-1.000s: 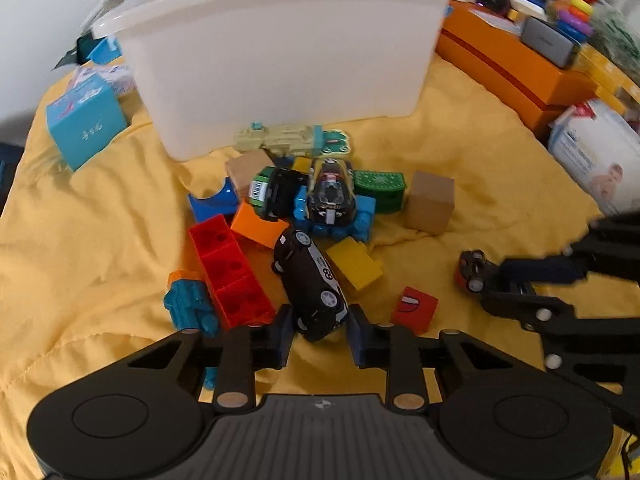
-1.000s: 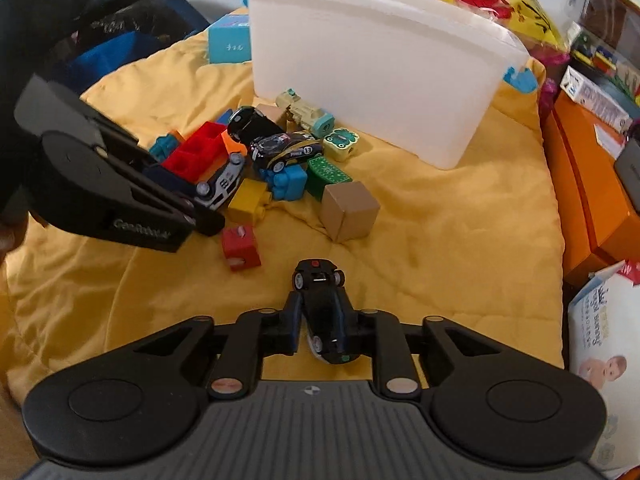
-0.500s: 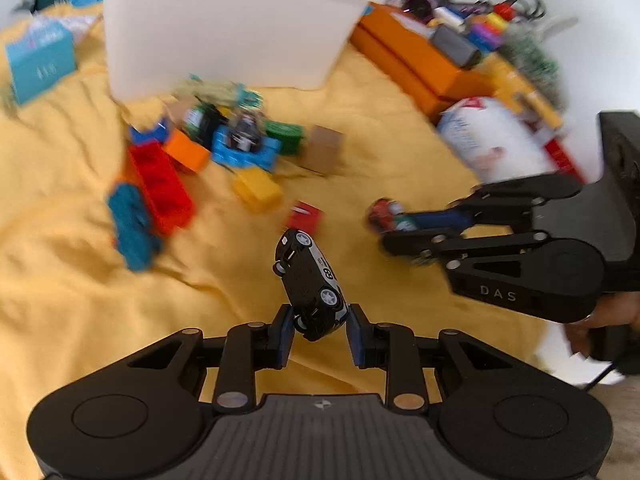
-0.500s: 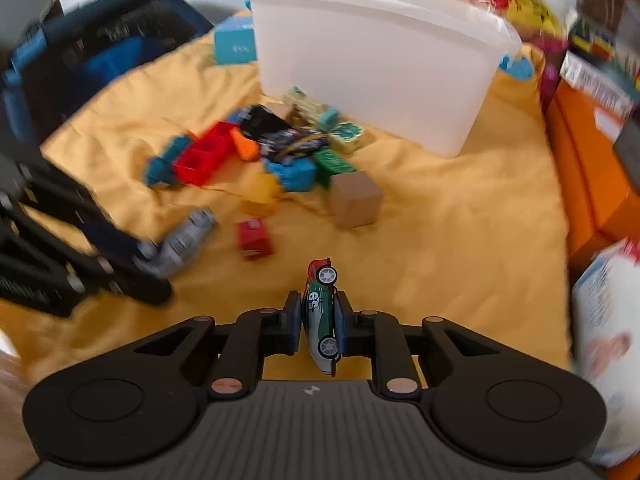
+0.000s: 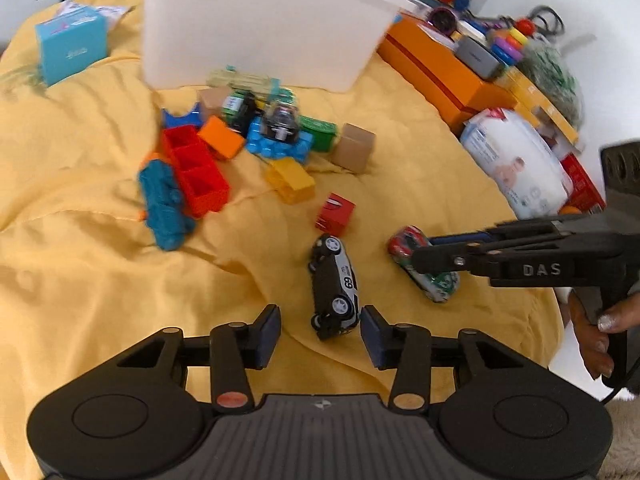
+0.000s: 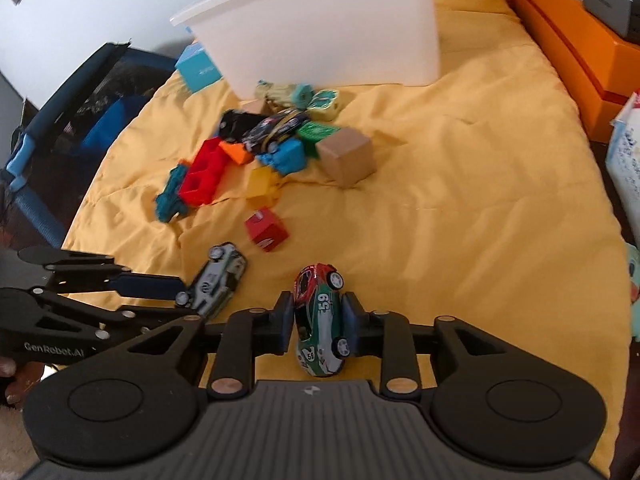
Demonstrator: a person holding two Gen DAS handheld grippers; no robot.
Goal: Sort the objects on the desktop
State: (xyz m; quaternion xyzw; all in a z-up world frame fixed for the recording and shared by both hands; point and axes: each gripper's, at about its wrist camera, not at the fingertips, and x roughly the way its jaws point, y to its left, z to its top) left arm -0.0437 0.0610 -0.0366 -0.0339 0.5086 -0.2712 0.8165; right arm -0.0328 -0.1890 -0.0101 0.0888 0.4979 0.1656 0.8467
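Yellow cloth [image 5: 80, 280] covers the whole work surface, and I read this as the release step: two toy cars are being set down apart from the brick pile.

At lower centre of the left wrist view, my left gripper [image 5: 320, 330] is opening. Its pads stand clear of the black and white car [image 5: 334, 286], which lies on its side on the cloth between them, let go.

Right of that, at lower centre of the right wrist view, my right gripper [image 6: 318, 322] is opening as well. The green and red car [image 6: 320, 320] sits between the pads, and I think a sliver of gap shows on each side, so I call it released, though only just.

Next, I judge both grippers need to back away without nudging the cars, then go to the pile [image 5: 240, 148] in the upper middle, where more cars lie among the bricks in front of the white bin [image 5: 260, 28].

Blur smears the pile, so I cannot separate its pieces. Inside the bin nothing is visible. At the right edge of the left view, only a few fingers [image 5: 600, 332] of the person show.
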